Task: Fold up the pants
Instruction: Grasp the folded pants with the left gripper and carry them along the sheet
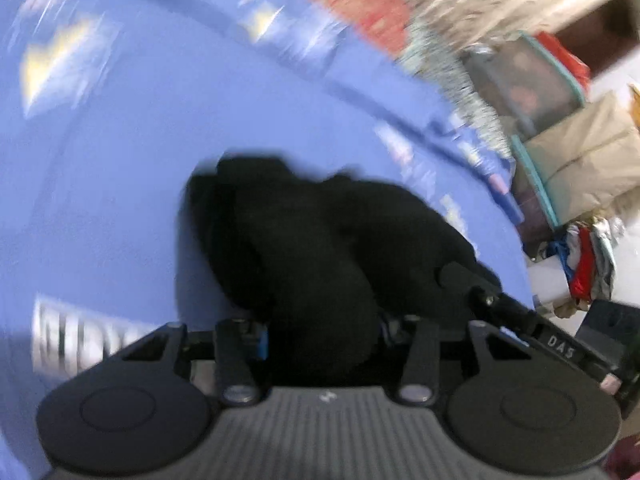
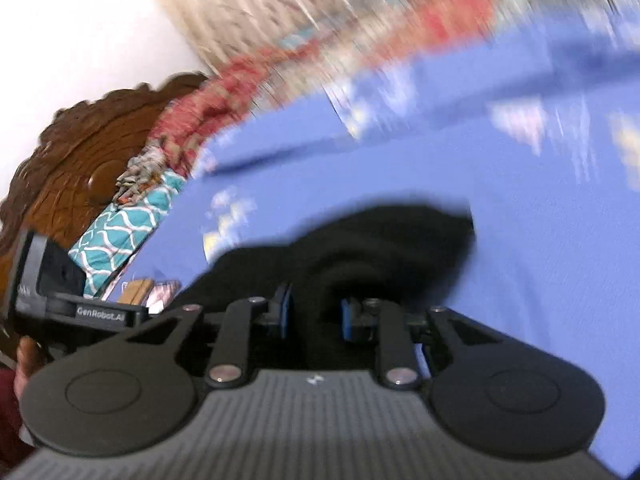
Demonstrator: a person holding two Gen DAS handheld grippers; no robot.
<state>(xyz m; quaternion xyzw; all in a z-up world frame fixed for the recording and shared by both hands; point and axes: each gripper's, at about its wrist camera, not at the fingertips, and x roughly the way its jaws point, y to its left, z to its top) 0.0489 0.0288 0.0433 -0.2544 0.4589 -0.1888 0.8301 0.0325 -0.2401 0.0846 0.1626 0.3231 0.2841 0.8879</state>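
The black pants (image 1: 304,248) lie bunched on a blue bedsheet (image 1: 120,160). My left gripper (image 1: 322,336) is shut on a thick wad of the black fabric, which fills the space between its blue-padded fingers. In the right wrist view the pants (image 2: 380,248) bulge up from my right gripper (image 2: 314,316), whose blue pads (image 2: 285,312) clamp a fold of the cloth. The right gripper's body shows in the left wrist view (image 1: 520,316) close beside the pants. Both views are motion-blurred.
The blue bedsheet (image 2: 520,240) has printed patches. A carved wooden headboard (image 2: 80,152) and a teal patterned pillow (image 2: 120,232) stand at the left. Stacked storage boxes (image 1: 532,84), a beige bundle (image 1: 588,160) and a pile of clothes (image 1: 588,264) sit beyond the bed's edge.
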